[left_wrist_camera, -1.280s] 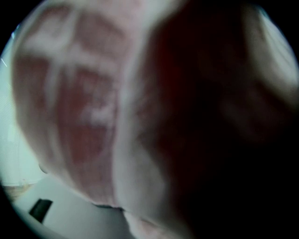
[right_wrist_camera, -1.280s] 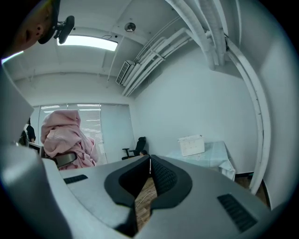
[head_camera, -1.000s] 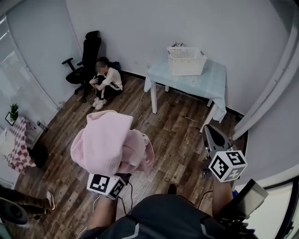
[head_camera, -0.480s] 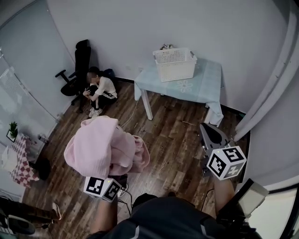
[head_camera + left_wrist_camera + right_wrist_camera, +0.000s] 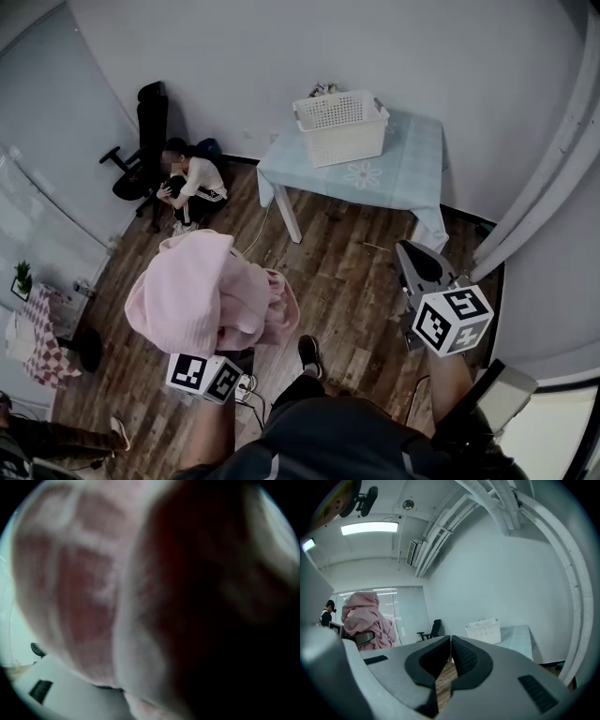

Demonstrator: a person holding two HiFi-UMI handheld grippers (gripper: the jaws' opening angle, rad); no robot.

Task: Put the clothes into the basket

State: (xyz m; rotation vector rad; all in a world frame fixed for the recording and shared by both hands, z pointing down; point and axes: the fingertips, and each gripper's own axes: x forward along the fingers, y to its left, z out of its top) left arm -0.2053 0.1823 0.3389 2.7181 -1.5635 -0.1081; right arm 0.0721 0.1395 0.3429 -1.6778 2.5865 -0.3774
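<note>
A bundle of pink clothes (image 5: 206, 291) hangs over my left gripper, hiding its jaws; only its marker cube (image 5: 206, 375) shows below the bundle. The pink clothes (image 5: 79, 588) fill the left gripper view, blurred and close. My right gripper (image 5: 419, 269) is at the right, above the wooden floor, shut with nothing in it; its fingertips (image 5: 450, 641) meet. The white basket (image 5: 340, 127) stands on the far table (image 5: 403, 178), well ahead of both grippers. The white basket (image 5: 483, 630) also shows in the right gripper view, with the pink clothes (image 5: 365, 620) at its left.
A person (image 5: 192, 183) crouches by a black office chair (image 5: 141, 141) at the back left wall. A curtain (image 5: 548, 178) hangs at the right. A checkered cloth (image 5: 37, 328) lies at the left edge. A power strip (image 5: 246, 384) lies near my feet.
Both grippers have moved toward the table with the pink clothes still carried. The table and basket now sit nearer and further left in the head view.
</note>
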